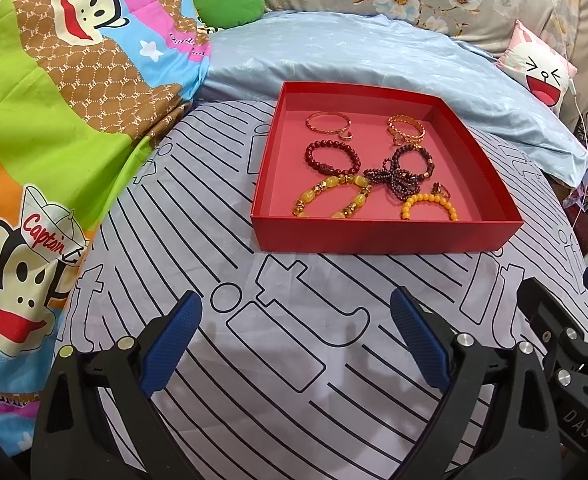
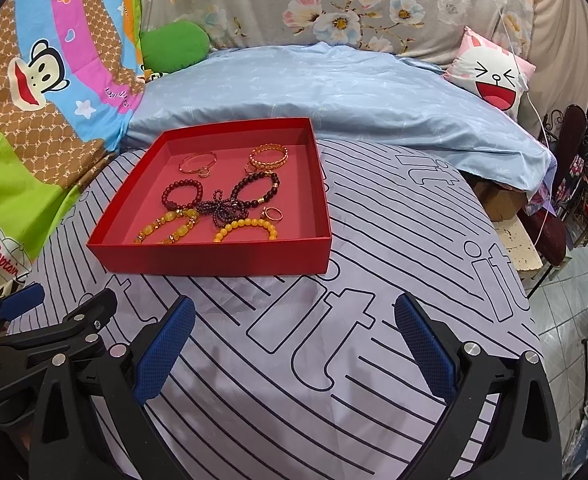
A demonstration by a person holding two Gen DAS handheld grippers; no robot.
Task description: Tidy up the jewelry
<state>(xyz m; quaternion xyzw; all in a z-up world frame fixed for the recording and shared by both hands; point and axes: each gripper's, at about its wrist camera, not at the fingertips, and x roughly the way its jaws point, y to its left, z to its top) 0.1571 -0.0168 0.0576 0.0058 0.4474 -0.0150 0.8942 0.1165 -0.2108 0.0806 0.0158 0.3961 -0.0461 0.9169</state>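
A shallow square red box (image 1: pixel 385 236) of matte cardboard, with low upright walls and a pinkish floor, sits on a pale lilac cloth (image 1: pixel 294 360) printed with black outlined stripes and letters. Inside the box, along its far wall, lie a thin gold bangle (image 1: pixel 328 122) and a wider patterned gold bangle (image 1: pixel 406 127). Toward the box's middle are a dark red bead bracelet (image 1: pixel 331 157), a dark brown bead bracelet (image 1: pixel 413 160) and a tangled strand of tiny dark beads (image 1: pixel 393 181). Near the box's front wall rest a chunky yellow bead bracelet (image 1: pixel 329 198), a round orange bead bracelet (image 1: pixel 429 206) and a small gold ring (image 2: pixel 273 213).

The left gripper (image 1: pixel 295 340) hovers over the cloth in front of the box, apart from it, its blue ribbed pads spread wide and holding nothing. The right gripper (image 2: pixel 294 344) hangs in front of the box's right corner, likewise wide apart and empty.
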